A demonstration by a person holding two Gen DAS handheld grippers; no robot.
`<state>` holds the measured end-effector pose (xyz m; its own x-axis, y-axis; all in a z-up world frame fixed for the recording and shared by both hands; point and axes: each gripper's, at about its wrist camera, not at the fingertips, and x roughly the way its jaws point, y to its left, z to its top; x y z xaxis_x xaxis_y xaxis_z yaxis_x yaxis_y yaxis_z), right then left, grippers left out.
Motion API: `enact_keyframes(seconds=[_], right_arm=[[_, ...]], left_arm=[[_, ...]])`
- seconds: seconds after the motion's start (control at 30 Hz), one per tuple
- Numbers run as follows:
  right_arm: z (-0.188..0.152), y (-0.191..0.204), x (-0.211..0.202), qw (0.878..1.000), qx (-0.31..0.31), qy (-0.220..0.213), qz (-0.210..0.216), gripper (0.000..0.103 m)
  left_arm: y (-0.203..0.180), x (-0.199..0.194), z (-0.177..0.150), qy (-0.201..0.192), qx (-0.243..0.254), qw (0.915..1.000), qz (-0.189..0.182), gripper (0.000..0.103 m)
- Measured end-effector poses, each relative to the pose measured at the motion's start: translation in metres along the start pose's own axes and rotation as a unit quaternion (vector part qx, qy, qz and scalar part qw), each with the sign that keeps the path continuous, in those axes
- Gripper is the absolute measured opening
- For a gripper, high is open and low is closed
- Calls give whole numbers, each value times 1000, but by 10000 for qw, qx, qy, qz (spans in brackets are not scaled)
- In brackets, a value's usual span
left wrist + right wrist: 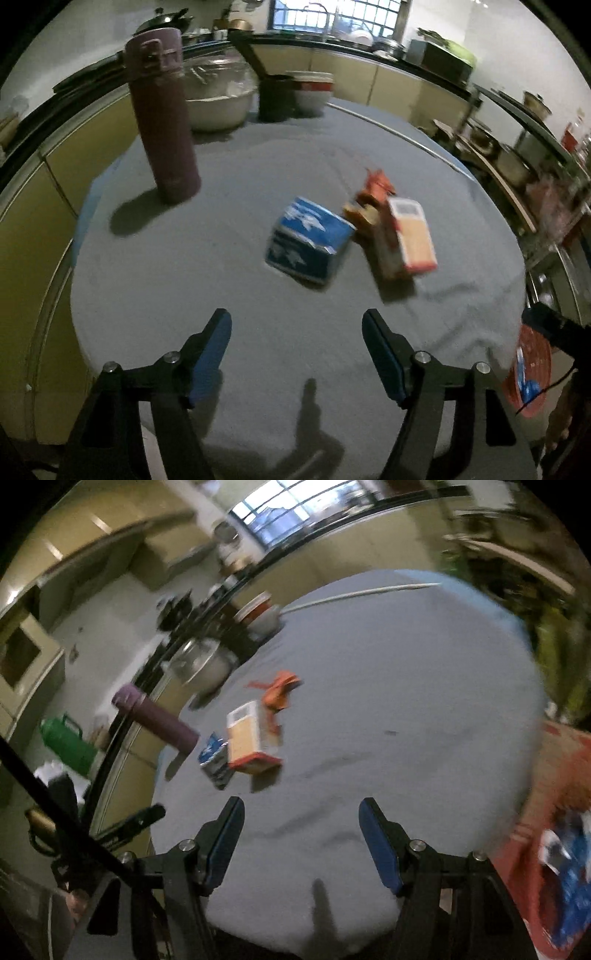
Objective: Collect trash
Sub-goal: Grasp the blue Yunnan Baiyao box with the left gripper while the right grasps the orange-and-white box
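A matt grey cloth (pixel 221 266) covers the round table, soft and faintly wrinkled toward its right edge. Near the middle lies a blue printed cardboard box (pixel 308 240) with a slight sheen, and just beside it an orange-and-cream cardboard carton (pixel 413 236), smooth-faced. Past them sits a crumpled orange wrapper (pixel 378 182), thin and creased. By the left edge stands a tall mauve flask (pixel 162 125) with a smooth satin finish. At the far edge rests a shiny metal bowl (pixel 219 107) under clear, glossy film.
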<state>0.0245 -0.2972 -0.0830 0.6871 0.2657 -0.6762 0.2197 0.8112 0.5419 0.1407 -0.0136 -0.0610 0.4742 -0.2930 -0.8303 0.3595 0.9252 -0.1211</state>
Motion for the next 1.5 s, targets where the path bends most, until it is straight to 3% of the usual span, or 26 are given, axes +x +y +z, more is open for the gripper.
enact_keyframes(seconds=[0.17,0.33,0.47,0.53,0.6,0.73,0.8,0.87,0.97,1.03,1.1,1.3,1.43,1.5], right_arm=[[25,44,61,9987,-365,349,-40,68],[39,70,108,9940,-805,524,-514,68],[45,74,141,9871,-1011,661,-1055,68],[45,70,149,9875,-973,724,-1004,67],[42,66,147,9870,-1004,603,-1097,52],[37,51,129,9908,-818,470,-969,51],[33,47,117,9918,-839,383,-884,51],[28,43,100,9920,-912,241,-844,51],[19,37,80,9918,-982,82,-811,51],[13,33,70,9929,-953,11,-718,51],[8,29,61,9937,-928,-24,-630,51],[-8,16,52,9956,-857,14,-378,51],[-14,10,48,9962,-835,38,-238,51],[-16,8,43,9963,-838,-20,-180,51]], left_arm=[[17,10,14,66,-174,9998,-17,74],[30,16,12,127,-211,9997,-22,74],[39,21,18,206,-266,9994,-44,74],[41,24,22,265,-314,9991,-101,74],[38,26,26,331,-337,9987,-196,74],[29,38,44,444,-556,9970,-309,74],[23,50,55,627,-917,9932,-344,75],[23,62,61,806,-1419,9857,-414,75],[24,79,67,995,-2388,9651,-404,75],[20,92,72,1191,-2739,9535,-397,75],[15,100,74,1327,-2906,9471,-314,75],[-9,127,81,1507,-2810,9475,234,75],[-15,146,73,1691,-2599,9500,359,75],[-15,143,70,1525,-2550,9544,300,72]])
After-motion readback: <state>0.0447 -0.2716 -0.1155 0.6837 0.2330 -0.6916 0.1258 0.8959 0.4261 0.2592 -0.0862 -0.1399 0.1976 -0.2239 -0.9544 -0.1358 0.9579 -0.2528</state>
